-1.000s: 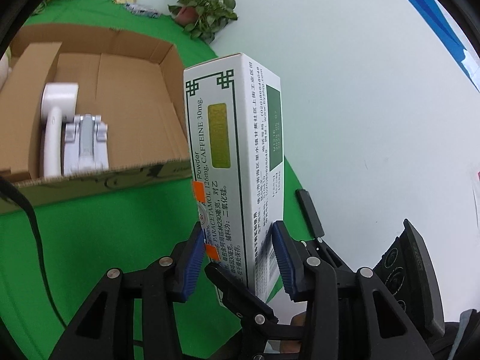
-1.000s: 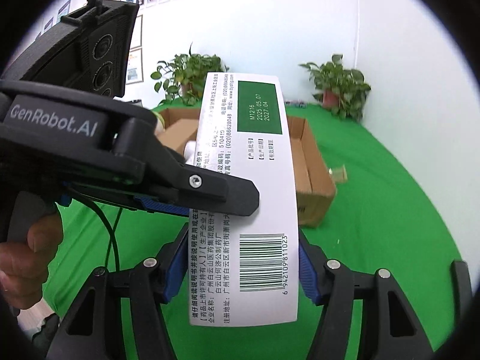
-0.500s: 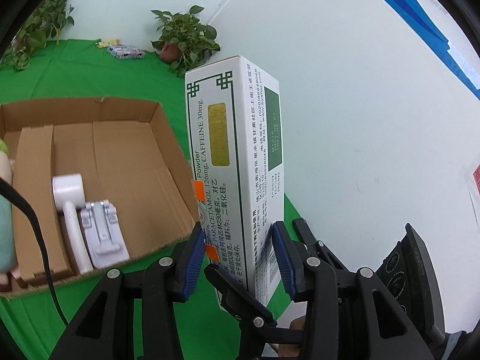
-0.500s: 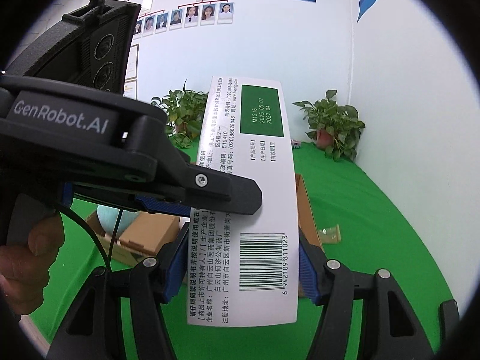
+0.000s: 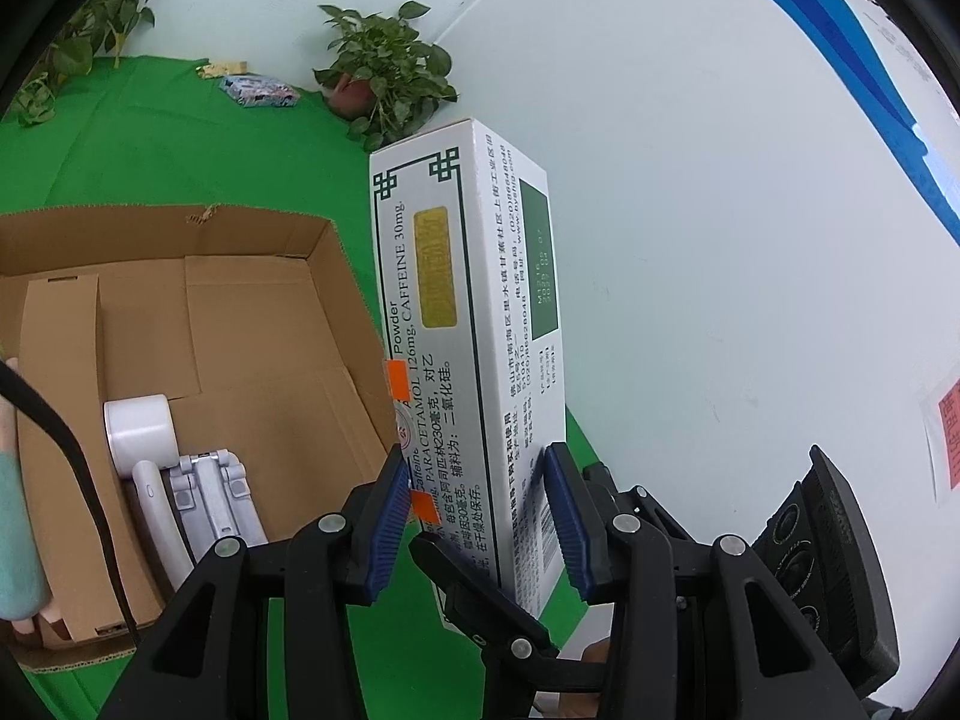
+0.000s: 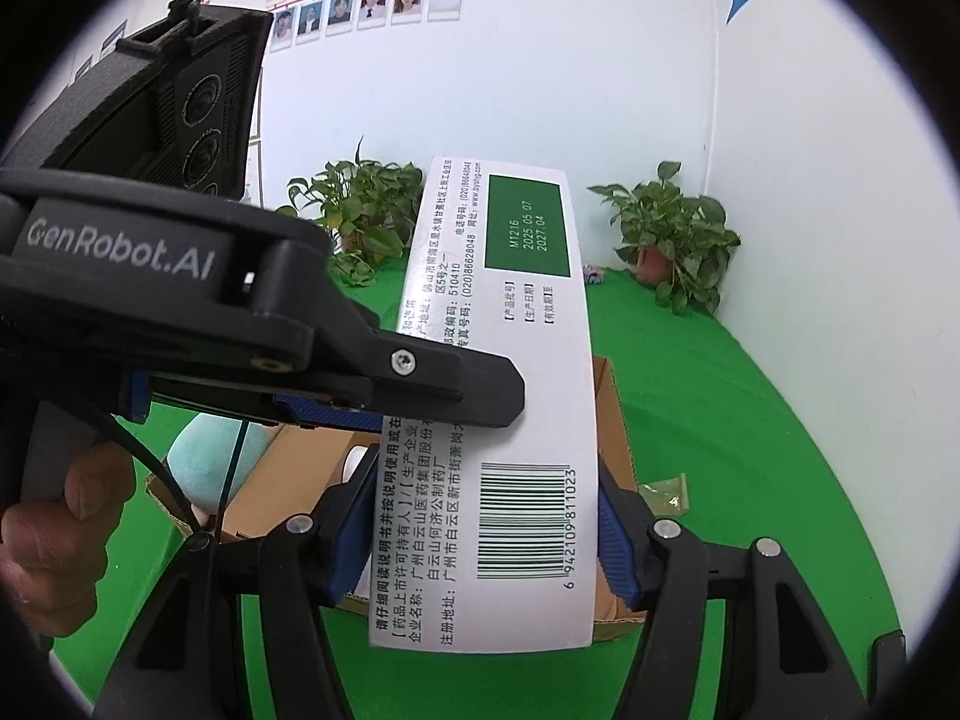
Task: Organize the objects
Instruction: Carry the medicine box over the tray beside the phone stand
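A tall white medicine box (image 5: pixel 462 324) with green trim and a barcode is held in the air by both grippers at once. My left gripper (image 5: pixel 477 519) is shut on its lower end. My right gripper (image 6: pixel 483 531) is shut on the same box (image 6: pixel 498 396) across the barcode end. The left gripper's body crosses the right wrist view at left. An open cardboard box (image 5: pixel 252 324) lies below and to the left on the green cloth. In it are a white device (image 5: pixel 141 435) and a pale grey folding stand (image 5: pixel 210 498).
A teal plush toy (image 6: pixel 207 459) sits at the cardboard box's near-left corner. Potted plants (image 6: pixel 666 240) stand along the white walls. A small packet (image 5: pixel 258 90) and a wrapper (image 6: pixel 666 495) lie on the green cloth. A black cable (image 5: pixel 66 456) hangs at left.
Both grippers have risen with the medicine box. The cardboard box has dropped lower in both views and I see deeper into it.
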Tool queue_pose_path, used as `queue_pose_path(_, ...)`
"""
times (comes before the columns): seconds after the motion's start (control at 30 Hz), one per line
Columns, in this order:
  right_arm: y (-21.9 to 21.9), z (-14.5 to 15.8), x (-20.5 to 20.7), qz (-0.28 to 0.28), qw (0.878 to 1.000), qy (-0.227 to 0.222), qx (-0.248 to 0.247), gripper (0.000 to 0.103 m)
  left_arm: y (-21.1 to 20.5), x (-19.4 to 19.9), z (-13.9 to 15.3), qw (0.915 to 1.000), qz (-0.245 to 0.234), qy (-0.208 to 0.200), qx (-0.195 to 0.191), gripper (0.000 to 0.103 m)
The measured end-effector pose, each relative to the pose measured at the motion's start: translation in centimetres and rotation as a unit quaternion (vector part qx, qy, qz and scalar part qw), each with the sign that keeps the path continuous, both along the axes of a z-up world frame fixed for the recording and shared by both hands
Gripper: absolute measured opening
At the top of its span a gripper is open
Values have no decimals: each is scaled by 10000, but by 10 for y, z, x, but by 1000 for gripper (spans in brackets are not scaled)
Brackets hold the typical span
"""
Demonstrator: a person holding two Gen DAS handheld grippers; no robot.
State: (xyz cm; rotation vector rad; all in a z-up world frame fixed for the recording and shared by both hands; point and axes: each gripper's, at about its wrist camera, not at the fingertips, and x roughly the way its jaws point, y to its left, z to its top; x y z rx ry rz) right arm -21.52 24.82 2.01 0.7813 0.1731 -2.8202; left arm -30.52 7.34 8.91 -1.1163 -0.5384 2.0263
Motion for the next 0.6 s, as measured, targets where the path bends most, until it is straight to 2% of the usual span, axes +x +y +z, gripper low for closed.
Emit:
queue_pose_path(0.17,1,-11,-15,20,9993,-361,-113,62,1,-29,-37,9996,42,-257,-53,41)
queue_pose_path(0.6,18,-76,-45,73,9901,-1373,-295,62,16,-76,-124,9940,24,-1057,-273,41)
